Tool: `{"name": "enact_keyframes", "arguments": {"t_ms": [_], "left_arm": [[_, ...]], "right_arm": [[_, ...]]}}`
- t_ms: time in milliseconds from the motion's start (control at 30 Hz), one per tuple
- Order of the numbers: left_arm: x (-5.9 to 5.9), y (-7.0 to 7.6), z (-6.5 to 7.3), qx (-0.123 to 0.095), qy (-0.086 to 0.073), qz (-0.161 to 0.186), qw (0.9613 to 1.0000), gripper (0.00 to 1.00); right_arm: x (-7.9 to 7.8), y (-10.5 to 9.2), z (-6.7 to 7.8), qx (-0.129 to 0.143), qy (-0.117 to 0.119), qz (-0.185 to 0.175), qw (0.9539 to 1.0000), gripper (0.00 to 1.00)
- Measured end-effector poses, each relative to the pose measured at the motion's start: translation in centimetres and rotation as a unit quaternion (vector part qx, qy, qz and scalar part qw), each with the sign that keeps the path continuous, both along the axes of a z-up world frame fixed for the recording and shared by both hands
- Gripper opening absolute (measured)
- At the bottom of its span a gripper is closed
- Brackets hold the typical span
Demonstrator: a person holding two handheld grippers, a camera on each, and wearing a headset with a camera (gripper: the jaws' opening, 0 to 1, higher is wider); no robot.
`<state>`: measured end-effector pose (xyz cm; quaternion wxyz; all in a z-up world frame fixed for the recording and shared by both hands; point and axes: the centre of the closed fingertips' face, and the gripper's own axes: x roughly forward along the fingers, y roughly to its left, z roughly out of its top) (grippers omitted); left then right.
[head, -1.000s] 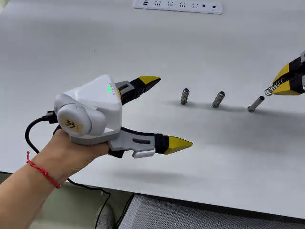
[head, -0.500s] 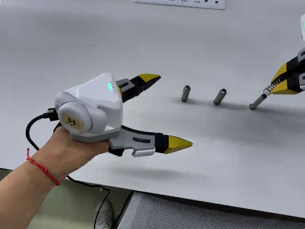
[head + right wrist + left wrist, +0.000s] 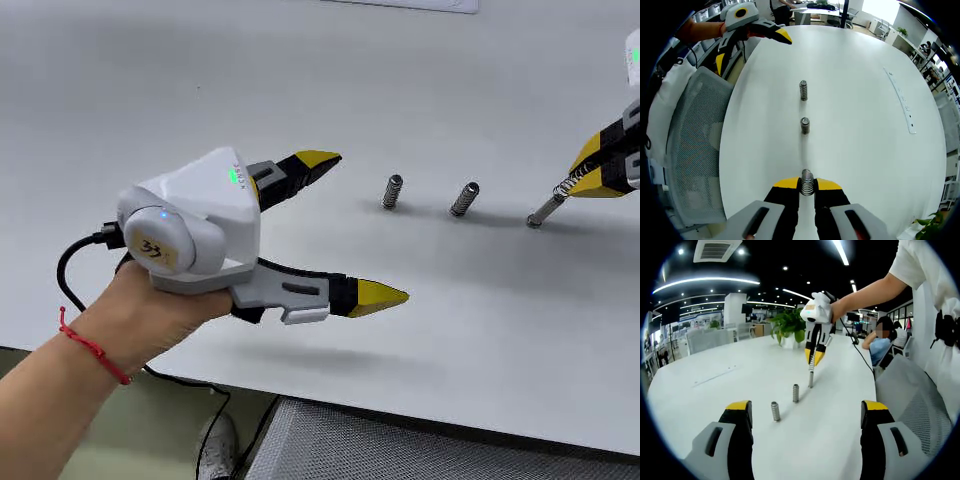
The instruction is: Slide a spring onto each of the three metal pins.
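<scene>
Both grippers hover: left gripper jaws wide apart, right gripper clamping a spring atop a pin.

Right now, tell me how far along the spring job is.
Done: in the head view, the left pin and middle pin each wear a spring. In hand: the right gripper is shut on the last spring, whose lower end meets the top of the right pin. Remaining: sliding it down that bare pin. The left gripper hovers open, holding nothing.
</scene>
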<state>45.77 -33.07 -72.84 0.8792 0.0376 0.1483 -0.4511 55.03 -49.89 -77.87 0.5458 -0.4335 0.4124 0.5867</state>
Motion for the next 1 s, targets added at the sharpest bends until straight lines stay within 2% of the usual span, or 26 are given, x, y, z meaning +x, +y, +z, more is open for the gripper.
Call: {"name": "enact_keyframes", "arguments": {"t_ms": [433, 1000], "left_arm": [[0.08, -0.20, 0.07, -0.006, 0.001, 0.001, 1.0000, 0.89], [0.19, -0.40, 0.18, -0.011, 0.003, 0.003, 0.9999, 0.88]], "right_arm": [[-0.26, -0.27, -0.61, -0.010, -0.001, 0.011, 0.9999, 0.07], [-0.27, -0.21, -0.65, -0.010, 0.006, 0.012, 0.9999, 0.07]]}}
